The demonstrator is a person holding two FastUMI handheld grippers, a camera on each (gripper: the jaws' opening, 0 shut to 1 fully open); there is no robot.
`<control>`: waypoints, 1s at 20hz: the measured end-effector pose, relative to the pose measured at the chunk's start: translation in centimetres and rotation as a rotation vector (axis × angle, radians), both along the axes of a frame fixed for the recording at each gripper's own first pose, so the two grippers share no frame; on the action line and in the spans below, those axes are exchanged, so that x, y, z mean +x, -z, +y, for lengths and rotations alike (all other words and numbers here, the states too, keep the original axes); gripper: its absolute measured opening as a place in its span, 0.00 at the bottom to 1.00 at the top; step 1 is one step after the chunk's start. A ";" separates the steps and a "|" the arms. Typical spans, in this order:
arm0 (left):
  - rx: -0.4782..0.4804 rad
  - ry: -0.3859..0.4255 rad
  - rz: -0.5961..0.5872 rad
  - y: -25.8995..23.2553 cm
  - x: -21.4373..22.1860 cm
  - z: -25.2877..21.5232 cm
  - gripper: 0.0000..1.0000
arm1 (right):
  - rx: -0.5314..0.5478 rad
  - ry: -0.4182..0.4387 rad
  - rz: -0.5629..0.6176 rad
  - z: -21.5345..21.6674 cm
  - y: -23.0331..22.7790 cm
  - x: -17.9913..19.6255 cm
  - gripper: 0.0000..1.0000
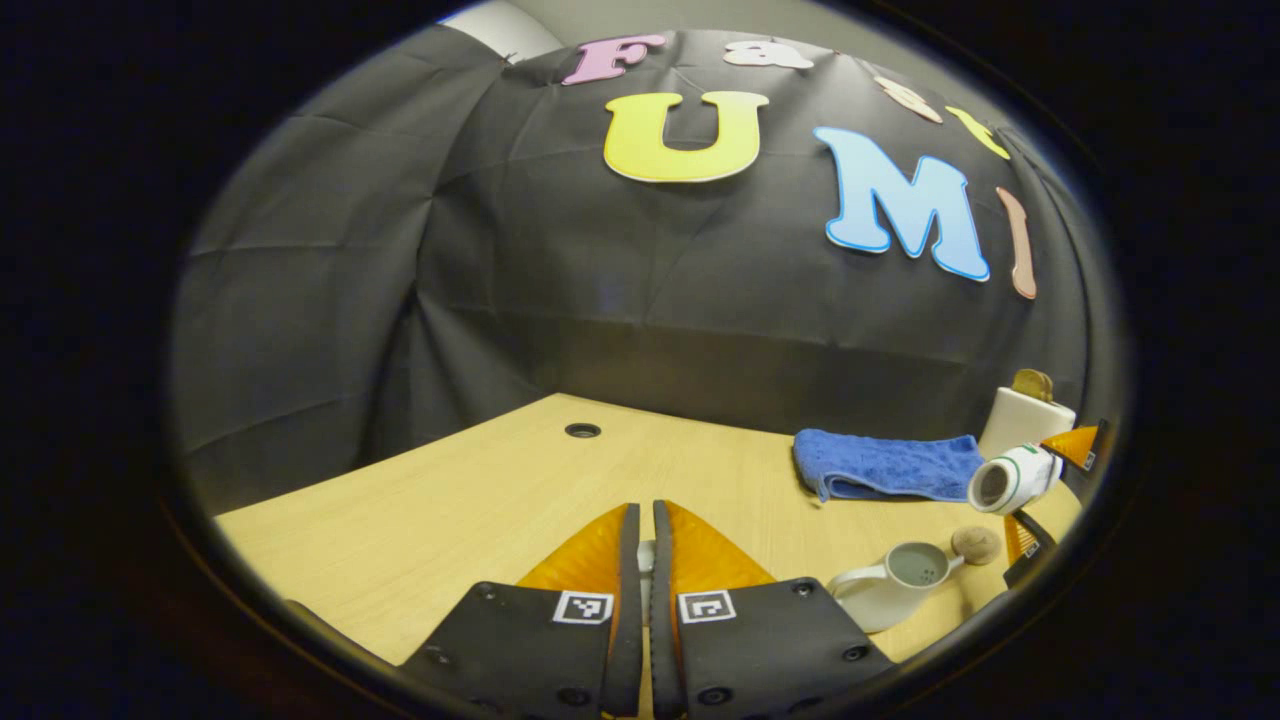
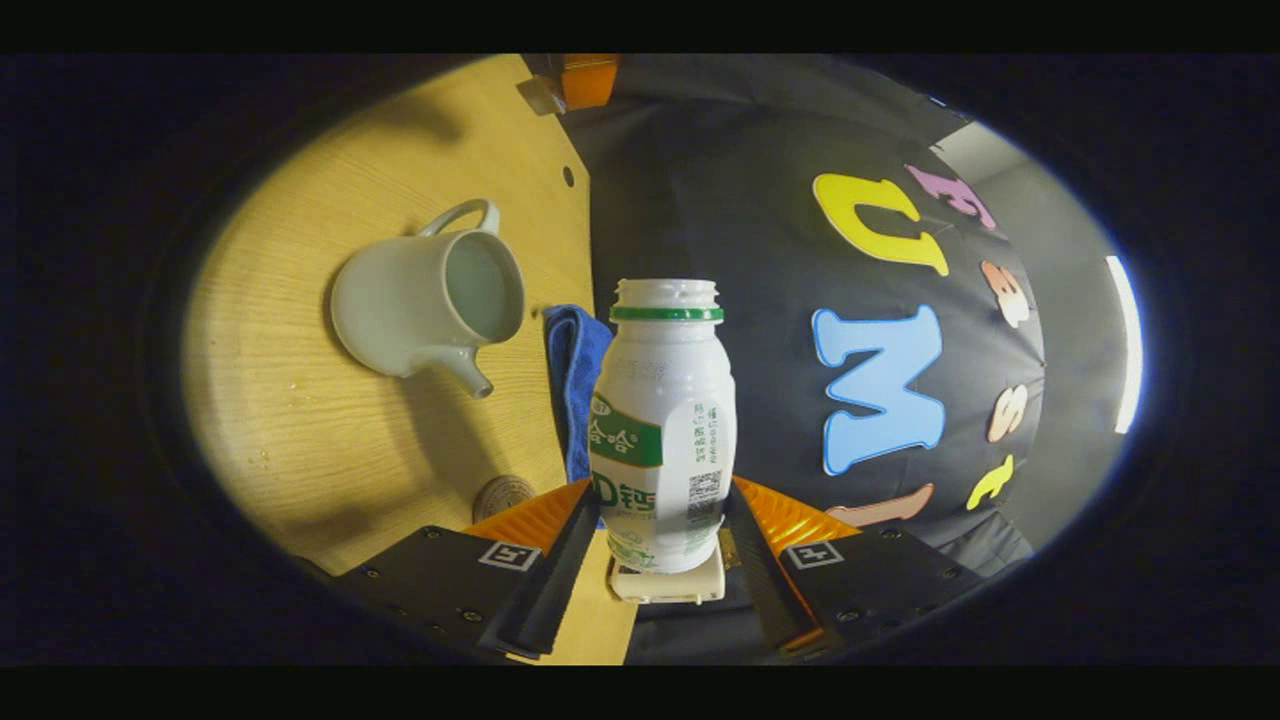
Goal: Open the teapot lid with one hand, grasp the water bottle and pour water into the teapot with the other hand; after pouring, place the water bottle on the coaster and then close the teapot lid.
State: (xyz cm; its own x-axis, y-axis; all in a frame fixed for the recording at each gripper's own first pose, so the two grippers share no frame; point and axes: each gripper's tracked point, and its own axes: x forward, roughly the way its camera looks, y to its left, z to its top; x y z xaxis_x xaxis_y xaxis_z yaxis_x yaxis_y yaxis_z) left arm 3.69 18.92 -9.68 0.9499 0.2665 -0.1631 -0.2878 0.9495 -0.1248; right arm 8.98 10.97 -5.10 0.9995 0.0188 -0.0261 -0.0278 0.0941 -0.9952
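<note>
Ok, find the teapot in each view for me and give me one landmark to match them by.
Left gripper view: the teapot sits low at the right on the wooden table, lid off, just under the tipped water bottle.
Right gripper view: the teapot lies upper left, mouth open, left of the bottle held in the right claw.
Shared landmark: the blue towel behind the teapot.

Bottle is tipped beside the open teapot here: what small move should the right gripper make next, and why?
Probably shift the bottle so its open mouth sits over the teapot, then tip further. The right gripper holds the bottle on its side, the teapot is lidless, and in the left gripper view the mouth hangs above and beside the opening, not yet over it.
</note>
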 end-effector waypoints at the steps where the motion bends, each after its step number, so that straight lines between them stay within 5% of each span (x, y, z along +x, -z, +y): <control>1: 0.001 0.001 -0.001 0.1 -0.1 0.0 0.10 | -0.017 -0.004 -0.003 0.0 -0.1 0.2 0.74; 20: 0.005 0.002 0.013 0.4 0.1 -0.2 0.10 | -0.221 -0.055 -0.101 0.9 -1.6 0.7 0.74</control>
State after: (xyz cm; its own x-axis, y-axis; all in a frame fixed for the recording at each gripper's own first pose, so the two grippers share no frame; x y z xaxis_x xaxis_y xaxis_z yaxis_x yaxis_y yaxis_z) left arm 3.80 18.75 -10.09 0.9484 0.2652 -0.1739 -0.2872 0.9507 -0.1167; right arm 9.66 11.91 -3.49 0.9949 0.0780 0.0639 0.0734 -0.1254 -0.9894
